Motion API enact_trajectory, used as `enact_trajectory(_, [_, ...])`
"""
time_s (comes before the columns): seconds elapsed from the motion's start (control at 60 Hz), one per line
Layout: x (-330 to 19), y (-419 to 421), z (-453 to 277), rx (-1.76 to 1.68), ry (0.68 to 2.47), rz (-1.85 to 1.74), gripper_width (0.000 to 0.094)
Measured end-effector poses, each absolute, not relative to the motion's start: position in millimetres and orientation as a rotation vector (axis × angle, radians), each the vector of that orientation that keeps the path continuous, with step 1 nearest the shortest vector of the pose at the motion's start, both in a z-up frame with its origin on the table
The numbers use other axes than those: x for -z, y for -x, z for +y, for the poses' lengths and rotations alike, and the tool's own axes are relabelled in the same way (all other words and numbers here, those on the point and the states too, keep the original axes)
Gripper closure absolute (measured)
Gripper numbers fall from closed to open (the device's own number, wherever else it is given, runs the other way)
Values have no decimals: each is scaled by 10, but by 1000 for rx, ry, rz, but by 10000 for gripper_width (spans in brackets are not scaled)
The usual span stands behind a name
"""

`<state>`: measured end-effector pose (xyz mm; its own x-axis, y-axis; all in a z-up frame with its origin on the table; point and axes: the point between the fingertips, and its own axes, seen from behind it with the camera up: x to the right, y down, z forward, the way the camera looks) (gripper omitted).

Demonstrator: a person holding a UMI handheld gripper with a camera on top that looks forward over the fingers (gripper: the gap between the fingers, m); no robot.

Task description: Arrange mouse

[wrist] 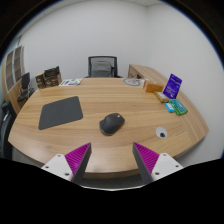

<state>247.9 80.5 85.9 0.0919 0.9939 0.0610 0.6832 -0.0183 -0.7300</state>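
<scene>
**Approach phase: mouse not yet grasped**

The gripper hangs above the near edge of the table with its fingers spread apart and nothing between them. Both pink pads are fully exposed, which confirms the released state.

The mouse, a dark computer mouse, rests on the wooden tabletop just ahead of the fingers, roughly in line with the gap between them. The mouse pad, a dark grey rectangle, lies flat on the table to the left of the mouse. The two are near one another but apart; the mouse sits on bare wood.

Judged from this layout, the task is at its opening step. The likely goal is to place the mouse on the mouse pad. The next move calls for lowering and advancing the gripper until the fingers straddle the mouse, then closing on its sides. The rounded, smooth shell may slip if gripped too high.

Surface: an oval wooden conference table. A small white object lies to the right of the mouse. Toward the far right of the table stand a purple card and a teal item.

Room: plain white walls. A black office chair stands at the far side of the table. A shelving unit occupies the left wall.
</scene>
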Motion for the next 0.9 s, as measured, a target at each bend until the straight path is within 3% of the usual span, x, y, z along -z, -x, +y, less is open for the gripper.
enact_trajectory(0.567, [-152,-1472,994,-638,1772,-1714,86])
enact_trajectory(0.9, [46,-1080,955,-648,1796,-1742,85])
